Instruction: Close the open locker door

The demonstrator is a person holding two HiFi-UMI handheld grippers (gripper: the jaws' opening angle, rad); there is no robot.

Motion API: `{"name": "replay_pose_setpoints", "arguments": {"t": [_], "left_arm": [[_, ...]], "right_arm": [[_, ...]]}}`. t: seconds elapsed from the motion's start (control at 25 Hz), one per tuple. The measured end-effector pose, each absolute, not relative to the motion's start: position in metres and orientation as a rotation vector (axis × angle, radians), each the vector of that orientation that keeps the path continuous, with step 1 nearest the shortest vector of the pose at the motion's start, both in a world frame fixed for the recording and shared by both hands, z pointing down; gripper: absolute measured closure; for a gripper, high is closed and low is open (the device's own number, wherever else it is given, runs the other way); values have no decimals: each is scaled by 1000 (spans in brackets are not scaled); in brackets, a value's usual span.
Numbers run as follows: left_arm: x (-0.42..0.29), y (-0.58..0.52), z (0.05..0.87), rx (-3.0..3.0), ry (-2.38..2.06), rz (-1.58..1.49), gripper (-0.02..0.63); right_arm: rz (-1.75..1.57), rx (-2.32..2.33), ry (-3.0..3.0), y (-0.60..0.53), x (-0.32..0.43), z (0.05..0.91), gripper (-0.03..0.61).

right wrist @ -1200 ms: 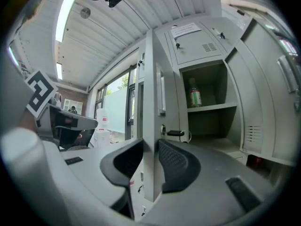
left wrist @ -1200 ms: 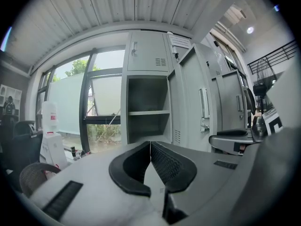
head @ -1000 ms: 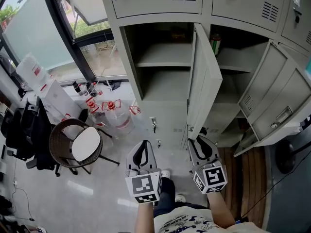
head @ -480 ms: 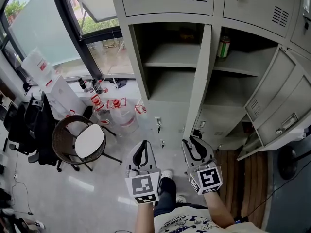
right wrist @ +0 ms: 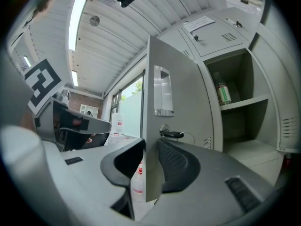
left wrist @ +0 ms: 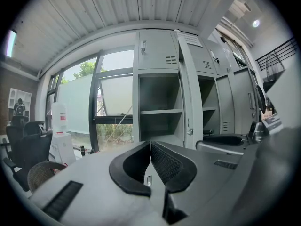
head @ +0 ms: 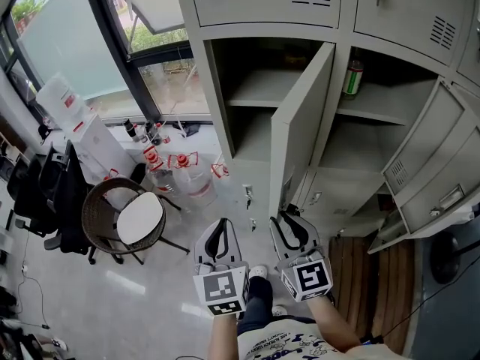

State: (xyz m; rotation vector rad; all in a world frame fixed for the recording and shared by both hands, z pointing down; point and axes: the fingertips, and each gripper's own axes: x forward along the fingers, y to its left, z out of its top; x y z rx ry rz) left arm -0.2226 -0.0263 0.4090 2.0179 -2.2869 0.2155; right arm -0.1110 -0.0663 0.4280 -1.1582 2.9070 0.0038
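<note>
The grey locker door (head: 300,126) stands half open in front of the left compartment (head: 255,88), hinged on its right side. My right gripper (head: 287,217) is shut on the door's lower free edge. In the right gripper view the door (right wrist: 169,79) runs between the two pads of the right gripper (right wrist: 151,142), with a key (right wrist: 173,134) in its lock just above. My left gripper (head: 220,222) hangs to the left of the door, shut and holding nothing. In the left gripper view the left gripper (left wrist: 150,143) points at the lockers and the door (left wrist: 188,93) shows edge-on.
A green bottle (head: 352,77) stands on the shelf of the right compartment. More open doors (head: 427,178) jut out at the right. A round wicker chair (head: 124,220) and several water jugs (head: 184,175) stand on the floor at the left, by the window.
The door has swung leftward across the left compartment, with my right gripper moving left along with its lower edge. The left gripper has stayed put.
</note>
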Motion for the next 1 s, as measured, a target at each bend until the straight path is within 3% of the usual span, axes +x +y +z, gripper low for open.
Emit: {"name": "replay_pose_setpoints", "arguments": {"t": [1.0], "left_arm": [[-301, -83, 414, 1935, -2313, 190, 606]], "right_arm": [[41, -1092, 2953, -116, -201, 428, 492]]}}
